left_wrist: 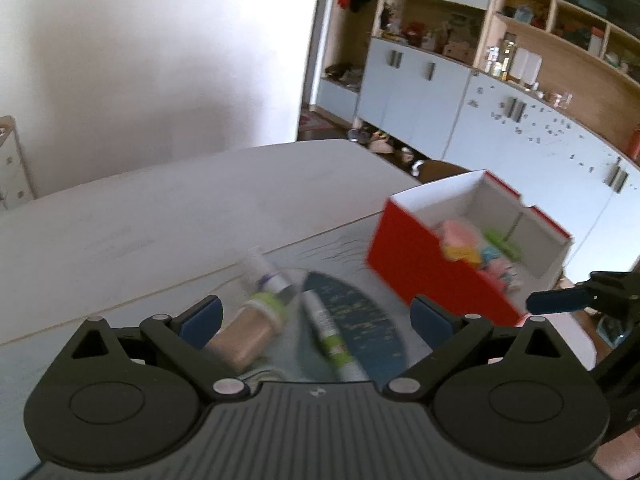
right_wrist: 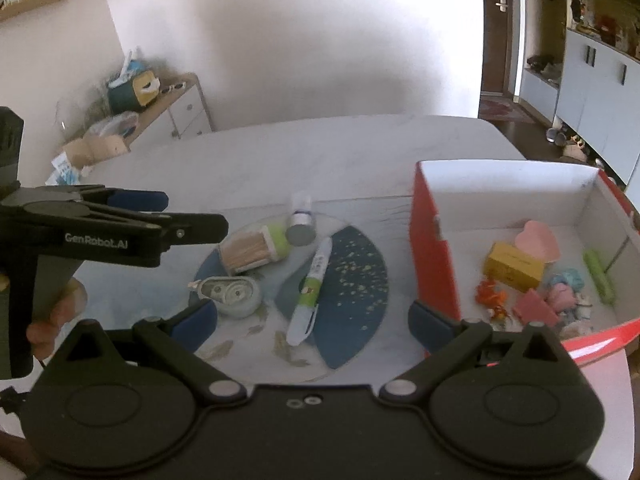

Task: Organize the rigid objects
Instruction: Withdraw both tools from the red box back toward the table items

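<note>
Below both wide-open, empty tools, left tool (left_wrist: pixel 316 318) and right tool (right_wrist: pixel 314 326), lies the pen (right_wrist: pixel 310 292).

A pale table (right_wrist: pixel 320 152) carries a round plate (right_wrist: pixel 352 344) and red box (right_wrist: pixel 434 256).

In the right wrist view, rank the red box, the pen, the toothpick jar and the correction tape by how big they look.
1. red box, by far the largest
2. pen, long but thin
3. toothpick jar and correction tape: they look about alike, so I won't rank them.
</note>
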`<state>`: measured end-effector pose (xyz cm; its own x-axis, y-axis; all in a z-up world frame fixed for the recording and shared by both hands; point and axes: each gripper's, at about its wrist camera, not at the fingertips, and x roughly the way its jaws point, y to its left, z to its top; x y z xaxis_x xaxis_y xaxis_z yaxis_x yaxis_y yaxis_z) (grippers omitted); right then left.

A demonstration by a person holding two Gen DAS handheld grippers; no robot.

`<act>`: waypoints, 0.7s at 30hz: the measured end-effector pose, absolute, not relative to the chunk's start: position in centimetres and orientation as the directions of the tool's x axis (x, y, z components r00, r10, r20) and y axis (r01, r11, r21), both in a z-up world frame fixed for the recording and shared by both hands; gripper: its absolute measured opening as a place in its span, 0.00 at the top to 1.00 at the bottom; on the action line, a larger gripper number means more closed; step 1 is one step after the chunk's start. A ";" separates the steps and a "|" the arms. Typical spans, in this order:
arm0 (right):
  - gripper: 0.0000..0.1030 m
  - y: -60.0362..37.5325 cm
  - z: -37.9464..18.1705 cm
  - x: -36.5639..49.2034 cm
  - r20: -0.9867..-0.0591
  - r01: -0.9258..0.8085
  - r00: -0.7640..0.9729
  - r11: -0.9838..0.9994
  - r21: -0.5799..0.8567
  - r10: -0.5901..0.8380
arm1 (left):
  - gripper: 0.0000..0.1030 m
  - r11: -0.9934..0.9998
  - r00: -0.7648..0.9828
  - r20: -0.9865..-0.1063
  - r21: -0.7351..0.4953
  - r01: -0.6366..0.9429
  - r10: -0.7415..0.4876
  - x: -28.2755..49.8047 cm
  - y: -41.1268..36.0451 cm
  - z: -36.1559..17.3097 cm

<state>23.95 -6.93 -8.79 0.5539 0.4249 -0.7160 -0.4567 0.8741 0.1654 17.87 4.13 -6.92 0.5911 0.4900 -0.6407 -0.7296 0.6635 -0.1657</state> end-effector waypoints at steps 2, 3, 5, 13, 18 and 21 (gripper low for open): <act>0.01 -6.0 -9.5 24.2 -0.723 -0.461 0.551 0.874 0.153 0.417 | 0.02 0.659 0.590 -0.644 -0.171 -0.732 0.487 17.3 4.7 -7.9; 0.01 -5.6 -9.9 24.3 -0.727 -0.461 0.550 0.875 0.146 0.411 | 0.02 0.665 0.593 -0.648 -0.174 -0.727 0.478 17.1 5.0 -8.3; 0.01 -4.7 -10.7 24.8 -0.735 -0.465 0.545 0.875 0.133 0.402 | 0.02 0.676 0.596 -0.649 -0.166 -0.718 0.473 16.7 5.3 -9.3; 0.06 -2.6 -14.4 26.8 -0.765 -0.438 0.555 0.896 0.065 0.327 | 0.02 0.668 0.557 -0.679 -0.132 -0.733 0.477 16.7 7.7 -12.9; 0.09 -1.7 -16.0 28.1 -0.782 -0.435 0.545 0.900 0.044 0.301 | 0.02 0.670 0.534 -0.699 -0.106 -0.735 0.475 17.4 9.5 -14.6; 0.14 -1.1 -17.1 28.8 -0.796 -0.438 0.533 0.898 0.030 0.287 | 0.02 0.673 0.515 -0.706 -0.074 -0.736 0.485 18.1 10.2 -15.6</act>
